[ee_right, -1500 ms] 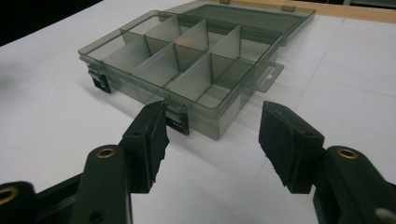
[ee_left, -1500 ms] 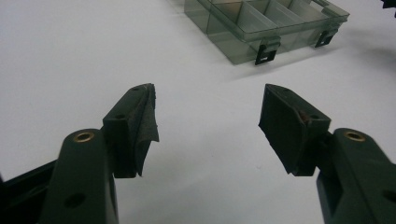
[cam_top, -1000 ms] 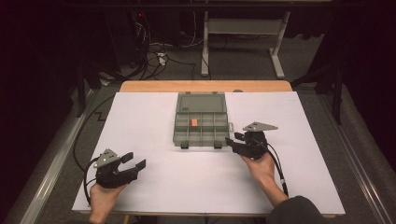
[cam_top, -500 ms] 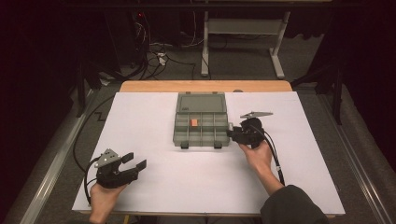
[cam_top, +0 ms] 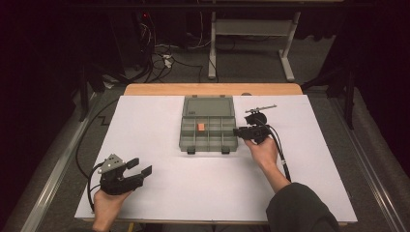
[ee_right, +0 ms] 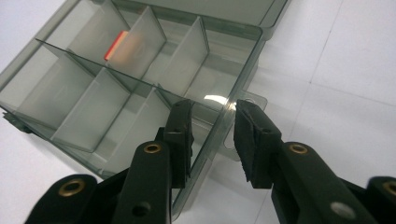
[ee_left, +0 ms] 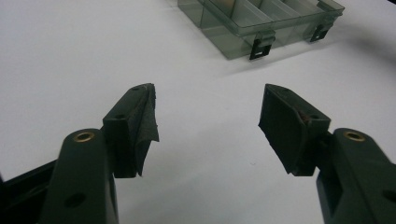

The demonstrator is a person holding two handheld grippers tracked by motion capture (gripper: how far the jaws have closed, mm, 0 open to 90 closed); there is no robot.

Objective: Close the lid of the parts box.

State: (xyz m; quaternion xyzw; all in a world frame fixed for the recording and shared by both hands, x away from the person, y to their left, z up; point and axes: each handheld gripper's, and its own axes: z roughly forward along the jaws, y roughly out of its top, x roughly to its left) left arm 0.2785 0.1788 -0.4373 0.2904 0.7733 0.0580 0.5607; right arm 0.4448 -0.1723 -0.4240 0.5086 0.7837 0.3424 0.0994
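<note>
Inspector A: Start at the left. What is the left gripper [cam_top: 139,166] doing?

Inspector B: It rests low on the white table [cam_top: 159,125], near the front edge, held by the left hand [cam_top: 107,203]. In the left gripper view its jaws are spread wide with nothing between them, only bare white surface. Its cable [cam_top: 84,145] trails off the table's left side.

Inspector A: And the middle of the table?

Inspector B: A grey see-through box [cam_top: 209,126] with dividers sits there, lid open and lying back toward the far side. One orange piece [cam_top: 200,126] lies in a compartment of the upper row, left of centre. Two dark latches [ee_left: 259,45] show on the near edge.

Inspector A: The right side?

Inspector B: The right gripper [cam_top: 236,131], in the right hand [cam_top: 260,150], is at the box's right edge. In the right gripper view the jaws stand partly apart, one on each side of the right wall [ee_right: 219,135]: one inside a compartment, one outside. Whether either pad touches the wall, I cannot tell.
</note>
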